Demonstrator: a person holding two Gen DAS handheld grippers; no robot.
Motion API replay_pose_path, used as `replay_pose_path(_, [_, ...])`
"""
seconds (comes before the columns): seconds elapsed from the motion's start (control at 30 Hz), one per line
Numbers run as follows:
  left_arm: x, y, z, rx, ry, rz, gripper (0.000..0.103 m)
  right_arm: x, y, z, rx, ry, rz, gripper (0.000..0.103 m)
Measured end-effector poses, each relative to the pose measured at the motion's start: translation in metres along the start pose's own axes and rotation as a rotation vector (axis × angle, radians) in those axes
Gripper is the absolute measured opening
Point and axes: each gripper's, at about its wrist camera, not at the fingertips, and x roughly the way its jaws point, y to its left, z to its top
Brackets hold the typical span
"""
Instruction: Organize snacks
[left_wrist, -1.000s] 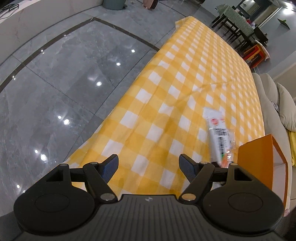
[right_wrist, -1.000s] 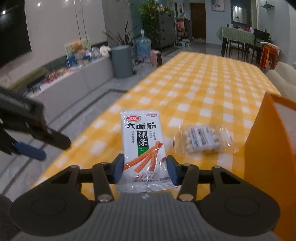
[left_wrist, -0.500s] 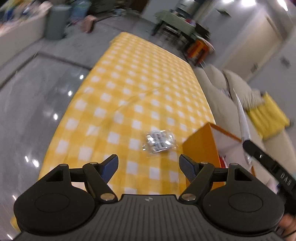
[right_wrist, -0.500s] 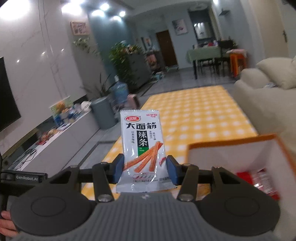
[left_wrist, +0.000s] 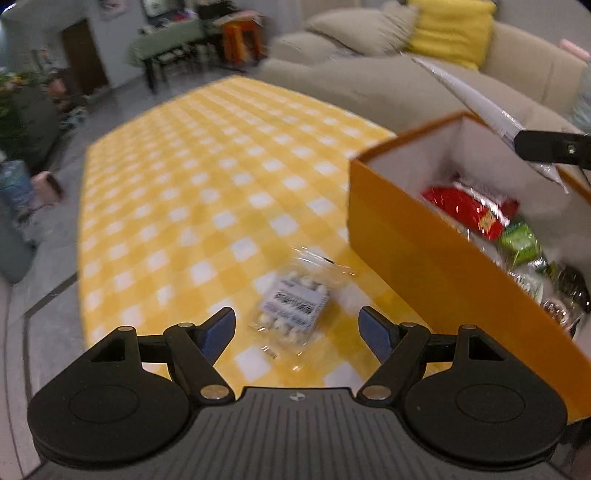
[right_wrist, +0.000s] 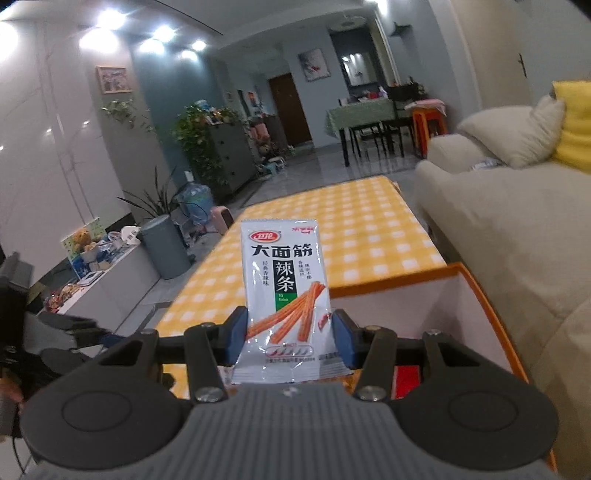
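I'm holding the spicy-strip packet (right_wrist: 286, 295) clamped in my right hand-held gripper (right_wrist: 290, 338) above the orange box (right_wrist: 480, 295); next I'm releasing it inside, while my left hand-held gripper (left_wrist: 297, 330), jaws spread and empty, is lining up on the clear snack bag (left_wrist: 295, 301) on the tabletop (left_wrist: 184, 184).

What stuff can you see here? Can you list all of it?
Box: one, orange, on the table, snacks inside.
Clear bag: one, pale bits, on the cloth by the box.
Spicy strip packet: one, white, held above the box.
Cloth: one, yellow check, covers the table.
Sofa: one, beige, beside the table.
Cushion: one, yellow, on the sofa.
Left gripper: open, over the clear bag.
Right gripper: shut on the packet.
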Motion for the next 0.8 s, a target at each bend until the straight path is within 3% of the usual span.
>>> replay_pose_path(0.2, [0.065,-0.002,0.008,0.089,0.111,-0.005,0.089,0.021,-0.012,-0.004,0.032,0.050,-0.040,0.049])
replay_pose_path(0.37, [0.093,0.001,0.009,0.112,0.122,0.029,0.090,0.033,-0.019,-0.007,0.076,0.095,-0.024,0.049])
replay_pose_path(0.53, [0.097,0.009,0.014,0.058,0.097,-0.001,0.089,0.035,-0.026,-0.005,0.114,0.071,0.007,0.049])
replay_pose_path(0.67, [0.100,0.013,0.018,-0.001,0.097,-0.030,0.074,0.036,-0.025,-0.004,0.118,0.068,0.034,0.049])
replay_pose_path(0.8, [0.099,0.012,0.022,-0.044,0.135,-0.031,0.072,0.036,-0.022,-0.004,0.104,0.071,0.048,0.049])
